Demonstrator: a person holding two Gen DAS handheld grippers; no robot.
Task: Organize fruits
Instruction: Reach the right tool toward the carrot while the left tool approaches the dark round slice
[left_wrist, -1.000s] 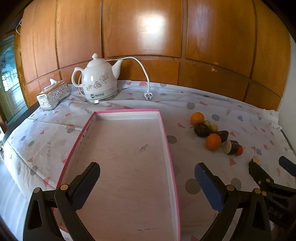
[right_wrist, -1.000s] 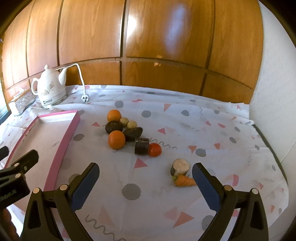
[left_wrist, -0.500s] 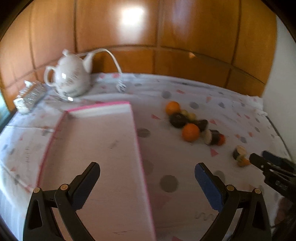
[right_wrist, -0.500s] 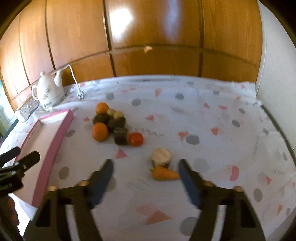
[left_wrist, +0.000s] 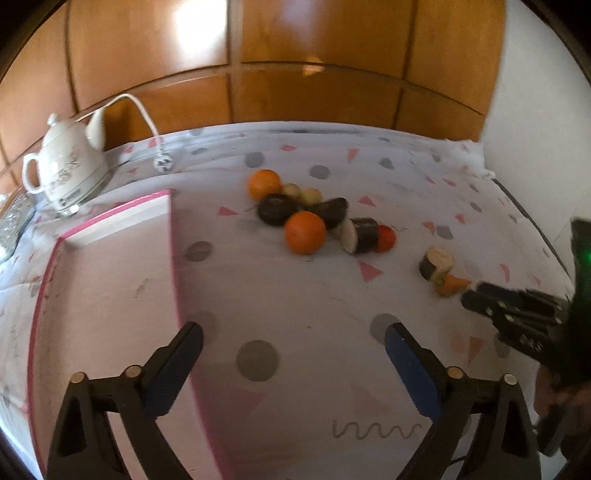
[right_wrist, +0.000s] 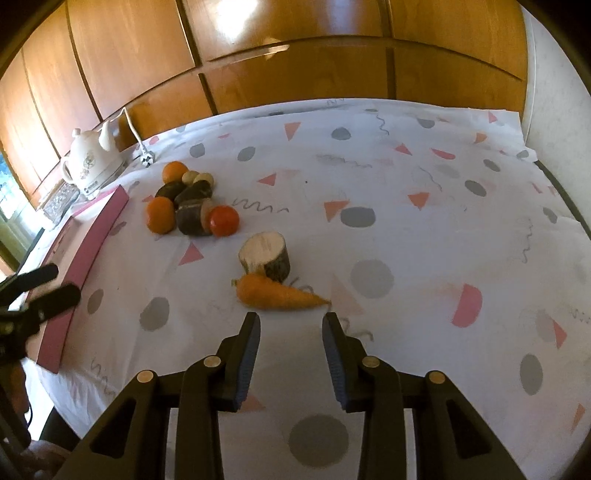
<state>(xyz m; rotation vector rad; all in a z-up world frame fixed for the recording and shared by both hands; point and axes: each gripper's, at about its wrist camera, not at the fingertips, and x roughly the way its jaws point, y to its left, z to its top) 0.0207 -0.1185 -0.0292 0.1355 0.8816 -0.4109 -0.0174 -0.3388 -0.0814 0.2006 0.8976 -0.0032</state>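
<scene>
Orange carrot (right_wrist: 277, 296) lies just ahead of the right gripper (right_wrist: 291, 325), parted, angled down; left gripper (left_wrist: 293, 338) spread wide.

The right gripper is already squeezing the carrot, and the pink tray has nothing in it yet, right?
Not quite. The right gripper is open and has not reached the carrot, which lies on the cloth just ahead of its fingertips, as the right wrist view shows. The pink tray does have nothing in it.

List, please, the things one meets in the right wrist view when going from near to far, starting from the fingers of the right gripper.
right gripper → carrot → pale cut stump piece → red tomato → far orange → white kettle
</scene>
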